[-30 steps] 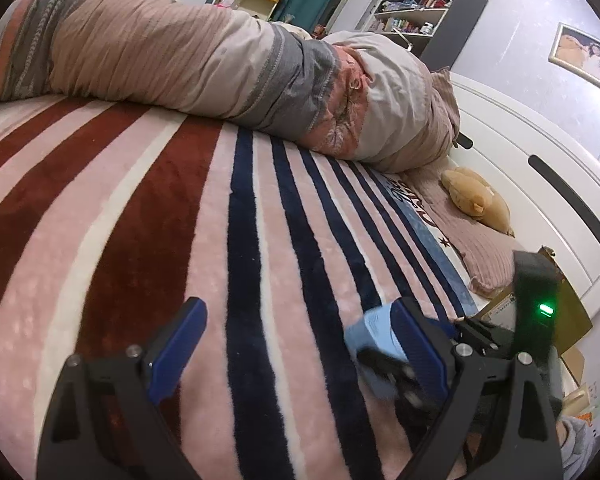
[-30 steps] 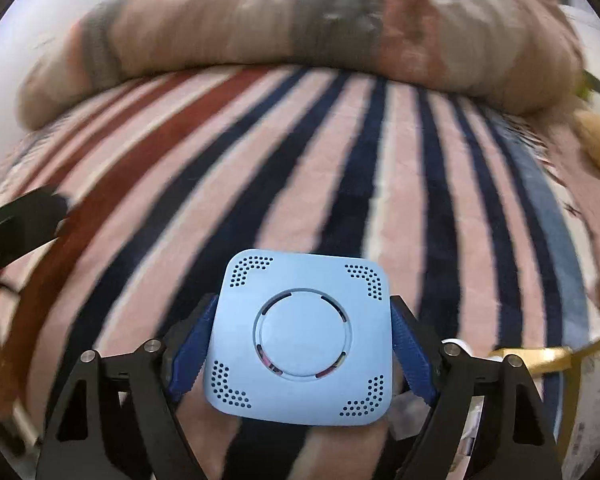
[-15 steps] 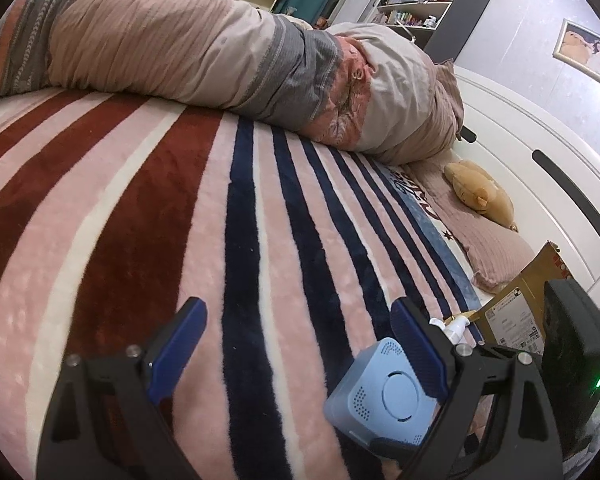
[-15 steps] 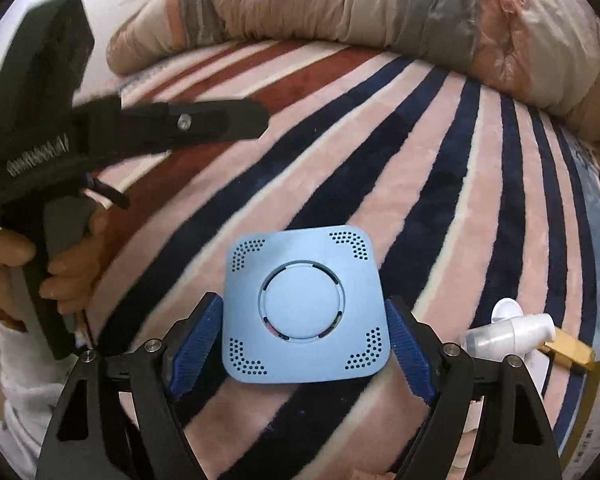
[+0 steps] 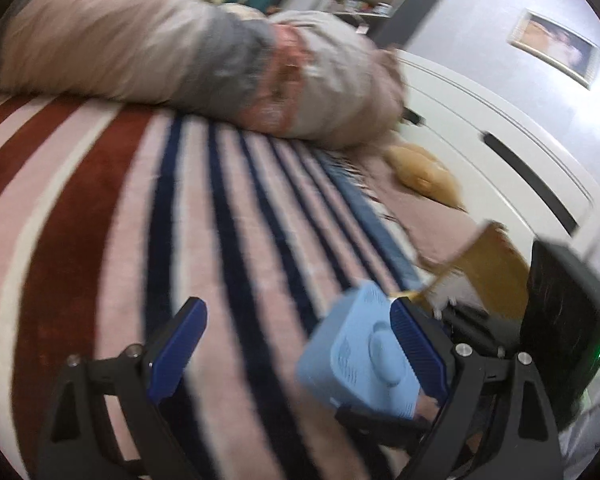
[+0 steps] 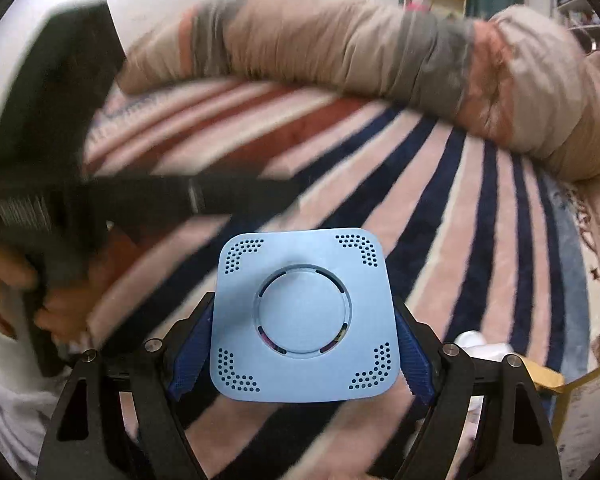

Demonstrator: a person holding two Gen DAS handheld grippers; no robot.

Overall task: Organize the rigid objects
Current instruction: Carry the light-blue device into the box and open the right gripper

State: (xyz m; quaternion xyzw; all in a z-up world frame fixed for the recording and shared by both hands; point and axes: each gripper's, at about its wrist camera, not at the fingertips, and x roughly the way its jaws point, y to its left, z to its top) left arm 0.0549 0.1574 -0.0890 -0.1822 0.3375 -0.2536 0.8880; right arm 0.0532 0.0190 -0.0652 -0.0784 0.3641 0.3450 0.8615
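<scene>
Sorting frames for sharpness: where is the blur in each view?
Left wrist: the whole scene smears, blanket and blue box alike. Right wrist: the box in the right gripper is crisp; the left gripper and blanket are blurred.

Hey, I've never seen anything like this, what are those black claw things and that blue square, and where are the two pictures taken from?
There is no robot here. A person holds a hand-held gripper in each hand, and each gripper carries a wide-angle camera that looks out along its two fingers.

The right camera's picture shows the right gripper shut on a flat light-blue box with a round centre and dotted corners. The left gripper's black body and the person's hand appear at its left.

The left camera's picture shows the left gripper open, holding nothing. The same blue box shows at its right.

Below lies a striped blanket on a bed, with a rolled quilt behind. A cardboard box sits at the bed's edge. Both pictures are blurred.
</scene>
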